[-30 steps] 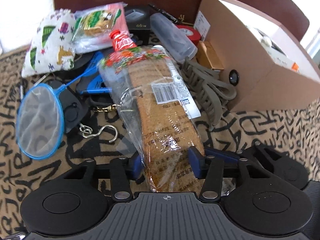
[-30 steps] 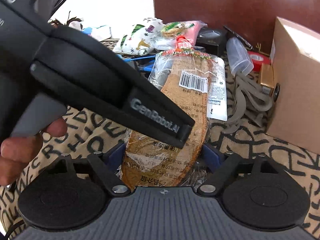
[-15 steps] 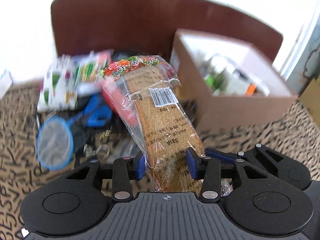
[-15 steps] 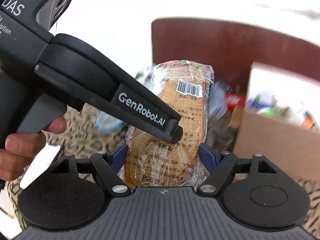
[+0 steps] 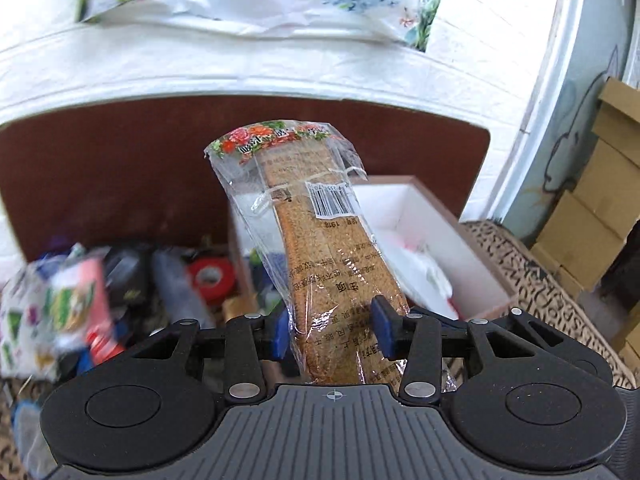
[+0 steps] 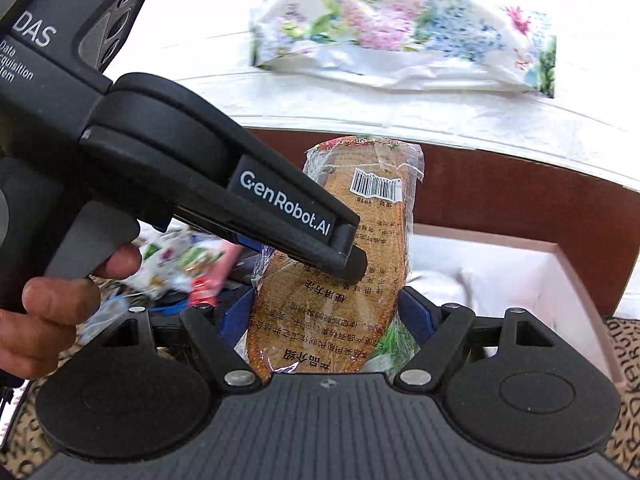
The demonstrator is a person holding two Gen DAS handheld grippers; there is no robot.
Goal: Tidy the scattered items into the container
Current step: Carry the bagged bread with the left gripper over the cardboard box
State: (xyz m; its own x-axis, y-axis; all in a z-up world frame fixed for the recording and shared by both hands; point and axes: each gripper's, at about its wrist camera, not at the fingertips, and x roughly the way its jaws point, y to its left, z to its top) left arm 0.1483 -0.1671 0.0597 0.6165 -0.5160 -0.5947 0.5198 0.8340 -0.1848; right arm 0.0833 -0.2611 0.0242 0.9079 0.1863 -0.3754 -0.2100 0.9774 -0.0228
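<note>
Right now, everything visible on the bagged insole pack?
The insole pack holds tan woven insoles printed with black Chinese text in a crinkly clear plastic bag; it has a floral header strip and a white barcode sticker. It stands tilted, header end up, in front of the open cardboard box. Both the left tool and right tool clamp its lower end.

Looks like a lived-in home room; white brick-pattern wall (image 5: 120,68) far; stacked cardboard boxes (image 5: 592,220) right; household clutter (image 5: 120,276) on patterned cloth (image 5: 532,276).

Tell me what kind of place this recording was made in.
Probably a lived-in home or storeroom, not a lab: a patterned cloth covers the surface, a floral bag sits on a white ledge, and stacked cardboard boxes stand by the wall.
</note>
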